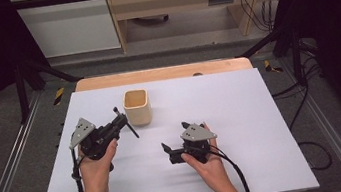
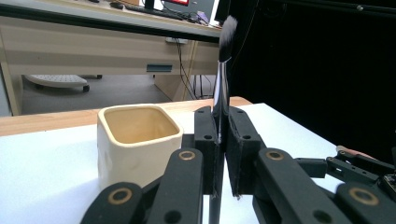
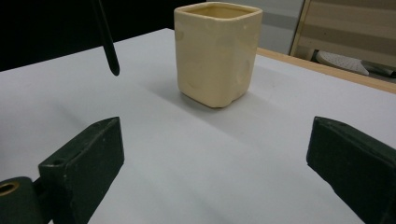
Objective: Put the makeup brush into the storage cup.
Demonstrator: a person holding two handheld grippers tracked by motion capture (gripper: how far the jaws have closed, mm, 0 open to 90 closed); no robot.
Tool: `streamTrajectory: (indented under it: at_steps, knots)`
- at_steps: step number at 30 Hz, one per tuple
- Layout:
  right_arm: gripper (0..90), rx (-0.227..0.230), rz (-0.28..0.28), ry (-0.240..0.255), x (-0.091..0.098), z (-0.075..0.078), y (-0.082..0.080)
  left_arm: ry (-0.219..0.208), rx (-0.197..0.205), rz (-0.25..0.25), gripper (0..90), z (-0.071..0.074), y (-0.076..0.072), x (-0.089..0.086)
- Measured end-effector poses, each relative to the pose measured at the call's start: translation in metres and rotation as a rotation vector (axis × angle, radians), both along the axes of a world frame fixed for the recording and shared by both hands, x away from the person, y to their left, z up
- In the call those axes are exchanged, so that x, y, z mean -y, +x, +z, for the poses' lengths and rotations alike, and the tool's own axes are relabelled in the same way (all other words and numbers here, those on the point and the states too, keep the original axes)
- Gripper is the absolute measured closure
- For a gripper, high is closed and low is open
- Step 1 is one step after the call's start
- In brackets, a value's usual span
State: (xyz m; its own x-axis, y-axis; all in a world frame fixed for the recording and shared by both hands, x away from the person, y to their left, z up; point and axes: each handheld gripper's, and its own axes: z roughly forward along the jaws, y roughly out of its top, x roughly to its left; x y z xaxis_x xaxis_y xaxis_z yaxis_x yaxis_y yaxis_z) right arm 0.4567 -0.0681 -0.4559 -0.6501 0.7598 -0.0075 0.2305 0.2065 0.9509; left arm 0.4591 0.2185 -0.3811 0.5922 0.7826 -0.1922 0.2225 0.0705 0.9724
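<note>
On white tabletop (image 1: 242, 116), cream cup (image 1: 136, 107), desks behind

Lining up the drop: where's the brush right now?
The brush is clamped upright in the left gripper, left of centre in the high view, just beside the cream cup.

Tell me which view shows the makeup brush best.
The left gripper view: the brush stands upright, clamped between the left gripper fingers, bristles on top. The high view shows it as a small dark stick beside the cup. The right gripper view catches its handle tip.
</note>
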Motion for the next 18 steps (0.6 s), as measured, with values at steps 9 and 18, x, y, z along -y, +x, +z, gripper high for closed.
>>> streamTrajectory:
  at_steps: [9, 18]
  knots:
    - [4.3, -0.005, -0.002, 0.007, 0.002, -0.001, 0.0, 0.021, 0.013, 0.003, 84.0, 0.01, 0.003, 0.0]
    - [4.5, -0.002, 0.01, 0.018, 0.004, 0.001, 0.001, 0.036, 0.037, 0.016, 84.0, 0.027, 0.011, -0.002]
